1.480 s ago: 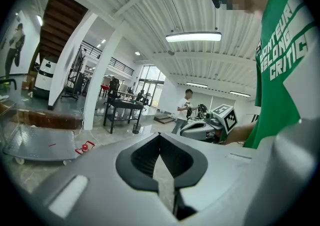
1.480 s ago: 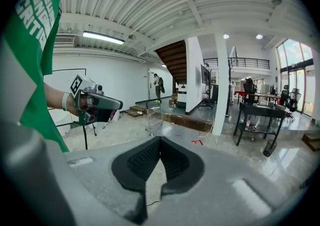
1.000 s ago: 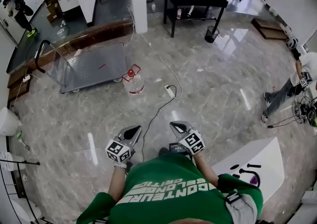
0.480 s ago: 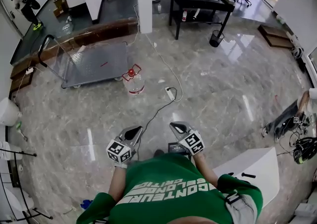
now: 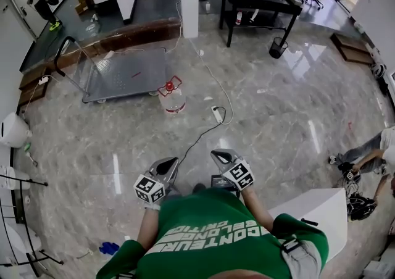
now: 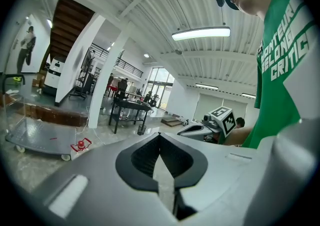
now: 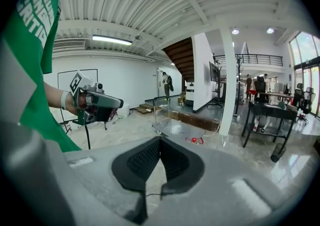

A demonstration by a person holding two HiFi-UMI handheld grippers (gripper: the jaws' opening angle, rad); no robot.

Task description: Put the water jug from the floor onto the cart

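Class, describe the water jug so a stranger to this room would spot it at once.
Find the white pillar across the marble floor, then the flat grey cart to its left. The water jug stands on the floor by the cart's right corner: a clear bottle with red cap and handle, unlike the flat white power strip nearby.

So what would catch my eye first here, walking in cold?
Probably the person's green shirt at the bottom of the head view, with the left gripper and right gripper held out in front, both shut and empty. Further ahead a water jug with a red cap stands on the shiny floor, just beside the flat cart.
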